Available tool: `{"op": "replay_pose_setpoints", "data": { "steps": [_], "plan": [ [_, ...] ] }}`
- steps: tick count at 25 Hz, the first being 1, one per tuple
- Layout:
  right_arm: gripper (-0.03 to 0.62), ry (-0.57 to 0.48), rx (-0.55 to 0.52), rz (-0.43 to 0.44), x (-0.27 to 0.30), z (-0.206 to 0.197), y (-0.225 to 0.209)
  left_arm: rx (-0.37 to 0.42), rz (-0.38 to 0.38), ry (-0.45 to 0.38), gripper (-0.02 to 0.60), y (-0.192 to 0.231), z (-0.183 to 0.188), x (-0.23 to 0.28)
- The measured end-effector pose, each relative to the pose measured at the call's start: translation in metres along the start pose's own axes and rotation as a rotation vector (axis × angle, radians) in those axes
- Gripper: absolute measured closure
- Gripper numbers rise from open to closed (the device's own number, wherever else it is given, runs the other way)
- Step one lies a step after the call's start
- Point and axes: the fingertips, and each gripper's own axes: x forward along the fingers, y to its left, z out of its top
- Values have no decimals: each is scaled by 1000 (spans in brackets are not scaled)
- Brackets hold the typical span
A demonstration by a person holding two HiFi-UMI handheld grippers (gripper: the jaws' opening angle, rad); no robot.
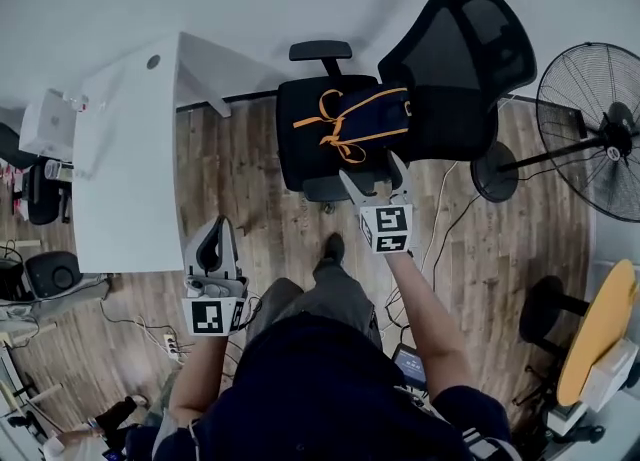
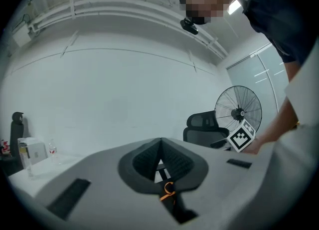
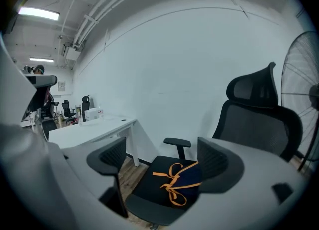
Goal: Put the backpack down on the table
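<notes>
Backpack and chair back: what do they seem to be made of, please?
The backpack looks like matte dark navy fabric, with soft orange straps lying in loose loops. The chair back looks like black mesh on a hard, probably plastic, frame: it appears slightly see-through.

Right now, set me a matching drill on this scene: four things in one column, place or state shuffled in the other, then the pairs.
Things
1. backpack
2. table
3. left tool
4. right tool

Place or state
A. jaws apart, empty, aimed at the chair
B. lying on the chair seat
C. jaws together, nothing between them
D. white, at the left of the head view, beside the chair

Pairs: 1-B, 2-D, 3-C, 4-A
</notes>
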Motion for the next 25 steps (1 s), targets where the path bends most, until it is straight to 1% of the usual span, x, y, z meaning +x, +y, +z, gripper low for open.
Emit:
{"op": "replay_pose_setpoints", "data": {
  "steps": [3,6,8,13,20,23,25],
  "plan": [
    [162,31,17,-12,32,-14,-17,-7,4,-5,578,8,-3,21],
    [169,75,29,-43,60,-36,-34,-10,-9,-5,578,17,-9,41],
    [175,102,44,-69,77,-54,-44,-8,-25,8,578,24,-16,53],
    [177,170,136,-165,117,-103,-74,2,-89,35,578,35,-31,80],
    [184,234,252,-277,149,-161,-113,15,-140,39,578,42,-46,107],
    [191,258,270,-314,158,-179,-124,1,-158,18,578,43,-45,117],
    [198,265,297,-331,163,-189,-130,-11,-159,24,578,43,-48,122]
  ]
}}
